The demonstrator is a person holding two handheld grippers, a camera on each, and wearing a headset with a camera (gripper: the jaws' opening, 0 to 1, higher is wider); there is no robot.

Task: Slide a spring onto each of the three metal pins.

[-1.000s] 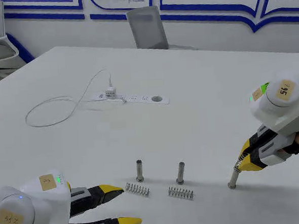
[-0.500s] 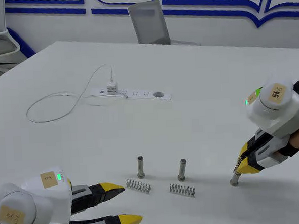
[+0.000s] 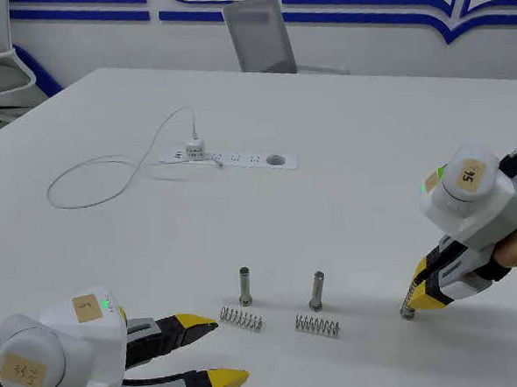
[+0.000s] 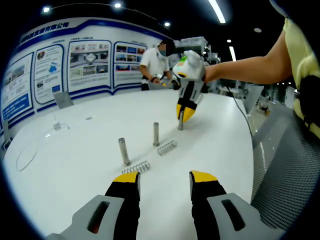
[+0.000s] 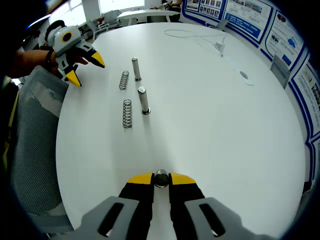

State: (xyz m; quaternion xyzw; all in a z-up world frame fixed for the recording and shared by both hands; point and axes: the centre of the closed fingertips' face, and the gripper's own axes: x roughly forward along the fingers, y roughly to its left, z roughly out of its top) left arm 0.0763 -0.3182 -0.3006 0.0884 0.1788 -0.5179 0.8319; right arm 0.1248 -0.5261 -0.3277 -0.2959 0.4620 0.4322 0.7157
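Three metal pins stand upright on the white table (image 3: 344,153). The left pin (image 3: 245,285) and middle pin (image 3: 317,290) are bare, each with a spring (image 3: 241,318) (image 3: 317,325) lying flat in front of it. My right gripper (image 3: 412,300) is low over the right pin (image 3: 408,310), its yellow-tipped jaws shut on a spring around the pin. In the right gripper view the pin's top (image 5: 161,178) sits between the tips. My left gripper (image 3: 211,350) is open and holds nothing at the near left, about a hand's width from the left spring (image 4: 136,167).
A white power strip (image 3: 230,160) with a plugged charger and a looping cable (image 3: 91,182) lies mid-table. A grey chair (image 3: 262,35) stands behind the far edge. A person (image 4: 155,65) stands in the background of the left gripper view.
My right gripper has gone down along the right pin, so less of the pin shows below its tips. The left gripper, the other pins and the loose springs have stayed put.
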